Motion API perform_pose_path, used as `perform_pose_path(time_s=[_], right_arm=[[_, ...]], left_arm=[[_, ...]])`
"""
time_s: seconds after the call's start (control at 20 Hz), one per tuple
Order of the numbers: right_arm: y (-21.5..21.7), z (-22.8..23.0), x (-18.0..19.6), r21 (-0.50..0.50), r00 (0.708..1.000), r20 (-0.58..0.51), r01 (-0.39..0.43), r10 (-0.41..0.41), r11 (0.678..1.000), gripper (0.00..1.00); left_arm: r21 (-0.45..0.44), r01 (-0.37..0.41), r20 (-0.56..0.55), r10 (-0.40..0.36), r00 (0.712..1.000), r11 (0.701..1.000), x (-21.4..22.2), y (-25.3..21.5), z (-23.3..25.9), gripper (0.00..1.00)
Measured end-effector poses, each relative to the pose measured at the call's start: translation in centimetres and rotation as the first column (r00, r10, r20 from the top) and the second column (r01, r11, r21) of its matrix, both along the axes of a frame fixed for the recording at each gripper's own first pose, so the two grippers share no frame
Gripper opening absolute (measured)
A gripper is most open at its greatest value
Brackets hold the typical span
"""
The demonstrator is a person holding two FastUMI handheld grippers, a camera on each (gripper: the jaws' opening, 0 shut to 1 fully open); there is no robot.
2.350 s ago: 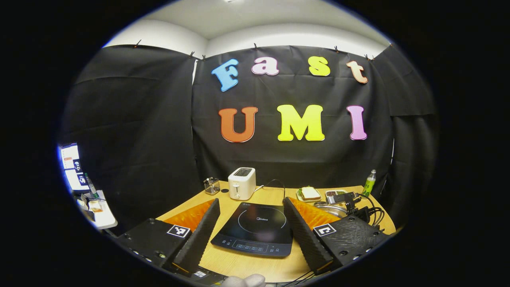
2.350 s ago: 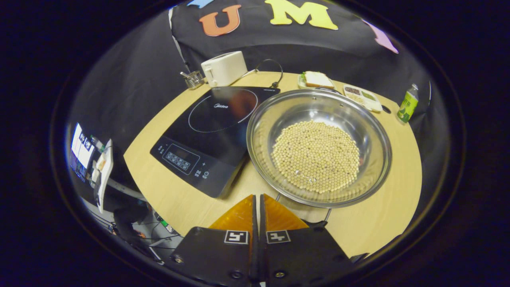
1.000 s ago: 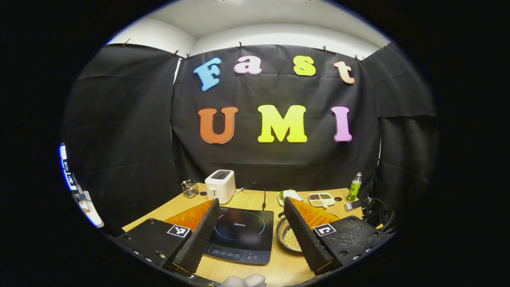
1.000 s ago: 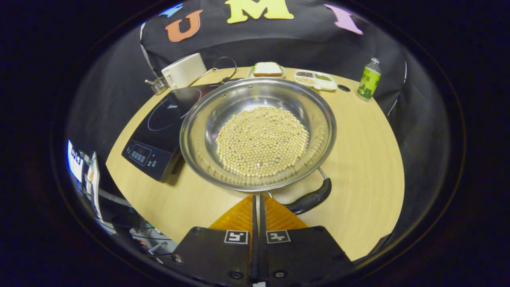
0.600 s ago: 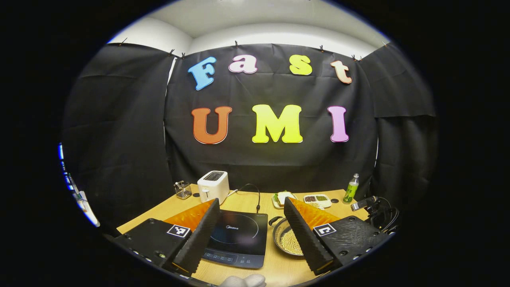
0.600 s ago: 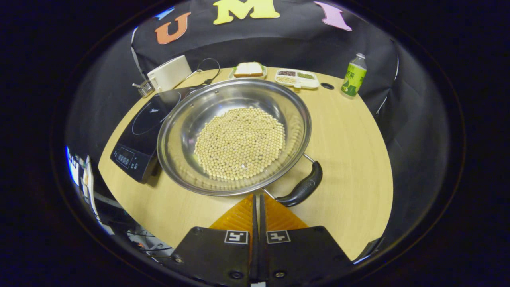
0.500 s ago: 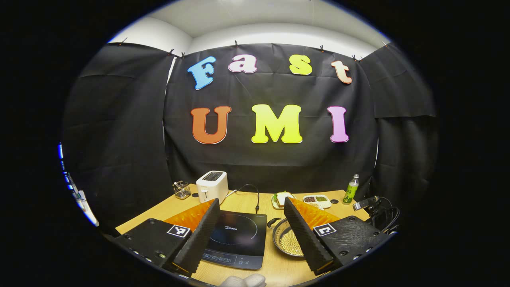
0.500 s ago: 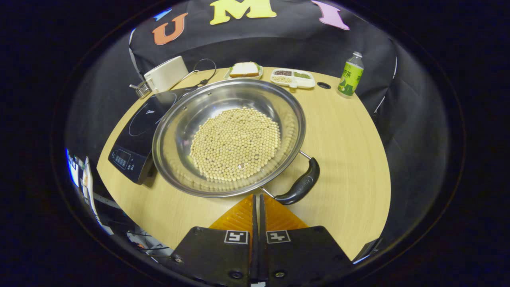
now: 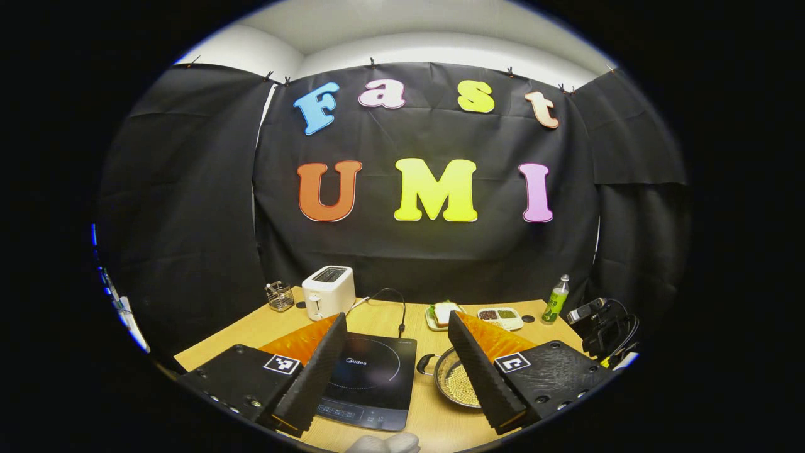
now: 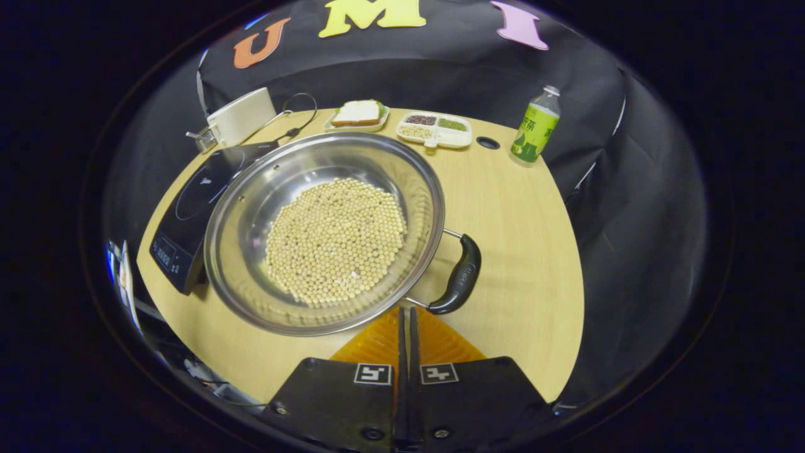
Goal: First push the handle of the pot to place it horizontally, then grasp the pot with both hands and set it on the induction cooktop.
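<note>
On the table [image 10: 528, 251], just right of the induction cooktop [image 10: 188, 207]: pot [image 10: 324, 229] of pale beans, its handle [image 10: 459, 277] on the far side from the cooktop. Right gripper [image 10: 405, 318] is seen clenched, apparently just short of the pot's rim. Left gripper [image 9: 396, 327] is held spread wide, nearer than the cooktop.

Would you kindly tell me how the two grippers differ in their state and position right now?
The left gripper is open, fingers spread wide; the right gripper has its fingers pressed together, holding nothing. The left gripper is held back, facing the induction cooktop; the right gripper's tips sit near the pot rim by its black handle. Neither grips anything.
</note>
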State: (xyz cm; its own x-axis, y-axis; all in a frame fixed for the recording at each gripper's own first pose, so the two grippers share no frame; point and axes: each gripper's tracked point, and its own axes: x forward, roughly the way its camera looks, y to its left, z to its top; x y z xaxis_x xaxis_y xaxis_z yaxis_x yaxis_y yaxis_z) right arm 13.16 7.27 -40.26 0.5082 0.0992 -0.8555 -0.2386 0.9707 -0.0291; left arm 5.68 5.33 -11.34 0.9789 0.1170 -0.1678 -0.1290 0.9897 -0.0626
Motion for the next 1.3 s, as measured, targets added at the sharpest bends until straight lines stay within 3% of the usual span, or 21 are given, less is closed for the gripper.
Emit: perform_pose_path(time_s=[0.15, 0.6, 1.0, 1.1, 1.2, 1.3], right_arm=[[-0.9, -0.1, 1.4, -0.022, 1.000, 0.008, -0.019, 0.020, 1.000, 0.04], [-2.2, -0.2, 4.0, -0.076, 0.997, 0.047, -0.061, 0.065, 0.995, 0.00], [-3.4, 0.8, 3.9, -0.077, 0.995, 0.098, -0.013, 0.021, 0.997, 0.00], [-4.2, 1.5, 3.3, -0.067, 0.993, 0.118, 0.013, -0.005, 0.998, 0.07], [-4.8, 2.4, 2.6, -0.043, 0.990, 0.141, 0.035, -0.028, 0.998, 0.26], [-5.6, 3.6, 1.7, -0.033, 0.984, 0.164, 0.069, -0.063, 0.997, 0.57]], left_arm=[[0.008, -0.009, -0.008, 0.010, 1.000, 1.000, 0.4, 0.3, -0.3, 0.96], [0.029, -0.026, -0.042, 0.027, 0.999, 0.999, 0.9, 0.8, -1.4, 0.96], [0.032, -0.011, -0.053, 0.013, 0.999, 0.999, 1.3, 0.4, -1.7, 0.96], [0.028, 0.002, -0.055, 0.000, 0.998, 1.000, 1.6, 0.0, -2.0, 0.97], [0.018, 0.021, -0.061, -0.019, 0.998, 1.000, 1.9, -0.4, -2.4, 0.96], [0.006, 0.038, -0.061, -0.038, 0.997, 0.999, 2.2, -0.7, -2.7, 0.97]])
